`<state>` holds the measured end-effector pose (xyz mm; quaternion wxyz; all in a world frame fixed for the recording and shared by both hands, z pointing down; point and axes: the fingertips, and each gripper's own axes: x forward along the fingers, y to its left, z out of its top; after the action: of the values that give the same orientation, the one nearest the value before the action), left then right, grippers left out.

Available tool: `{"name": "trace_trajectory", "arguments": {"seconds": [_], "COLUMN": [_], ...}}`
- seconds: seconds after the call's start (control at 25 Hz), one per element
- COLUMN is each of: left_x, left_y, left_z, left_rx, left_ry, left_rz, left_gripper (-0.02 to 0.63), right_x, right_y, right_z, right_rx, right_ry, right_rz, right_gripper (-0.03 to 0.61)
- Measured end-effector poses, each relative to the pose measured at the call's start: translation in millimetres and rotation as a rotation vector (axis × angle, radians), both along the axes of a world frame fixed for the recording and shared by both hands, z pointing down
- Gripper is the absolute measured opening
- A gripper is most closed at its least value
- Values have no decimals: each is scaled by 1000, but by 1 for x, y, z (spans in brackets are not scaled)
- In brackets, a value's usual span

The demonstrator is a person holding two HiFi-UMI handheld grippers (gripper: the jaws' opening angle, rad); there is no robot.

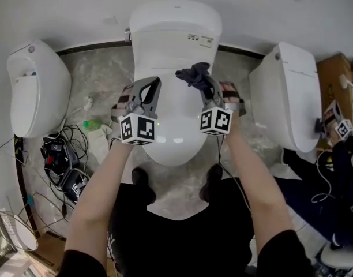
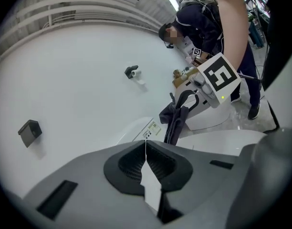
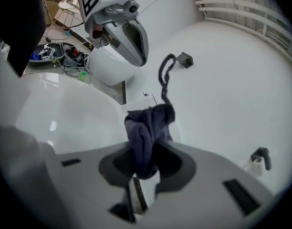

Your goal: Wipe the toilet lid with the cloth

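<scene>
The white toilet lid [image 1: 171,123] lies closed below me, with the tank [image 1: 175,25] behind it. My right gripper [image 1: 203,81] is shut on a dark blue-grey cloth [image 1: 193,74] over the rear right of the lid. In the right gripper view the cloth [image 3: 146,128] is bunched between the jaws. In the left gripper view the cloth [image 2: 176,118] hangs down from the right gripper [image 2: 185,98] toward the lid [image 2: 222,140]. I cannot tell whether it touches. My left gripper [image 1: 150,86] hovers over the lid's left side. Its jaws are shut [image 2: 146,146] with nothing between them.
A second toilet [image 1: 35,88] stands at the left and a third [image 1: 286,97] at the right. Cables and dark gear [image 1: 64,157] and a green bottle [image 1: 91,124] lie on the floor at the left. A person [image 2: 196,18] bends in the background. My shoes [image 1: 141,182] are at the bowl's front.
</scene>
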<state>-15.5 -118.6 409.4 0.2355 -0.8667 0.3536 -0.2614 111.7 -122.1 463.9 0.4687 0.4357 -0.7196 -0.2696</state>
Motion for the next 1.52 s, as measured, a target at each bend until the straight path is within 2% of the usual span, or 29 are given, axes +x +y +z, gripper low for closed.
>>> {"name": "trace_trajectory", "arguments": {"seconds": [0.2, 0.56, 0.8, 1.32, 1.52], "left_x": [-10, -17, -24, -24, -26], "left_y": [-24, -31, -36, -34, -33], "left_z": [15, 31, 44, 41, 50], "left_rx": [36, 42, 55, 57, 43], "left_ry": [-34, -74, -94, -104, -121], "left_rz": [-37, -45, -53, -47, -51], "left_gripper": [18, 18, 18, 18, 18], "right_x": [10, 22, 28, 33, 30], "right_y": [-20, -28, -51, -35, -22], "right_z": [22, 63, 90, 133, 139], "right_rx": [23, -30, -52, -176, -193], "right_ry": [41, 156, 230, 275, 277], "right_rz": [-20, -45, -18, -7, -12], "right_gripper": [92, 92, 93, 92, 92]}}
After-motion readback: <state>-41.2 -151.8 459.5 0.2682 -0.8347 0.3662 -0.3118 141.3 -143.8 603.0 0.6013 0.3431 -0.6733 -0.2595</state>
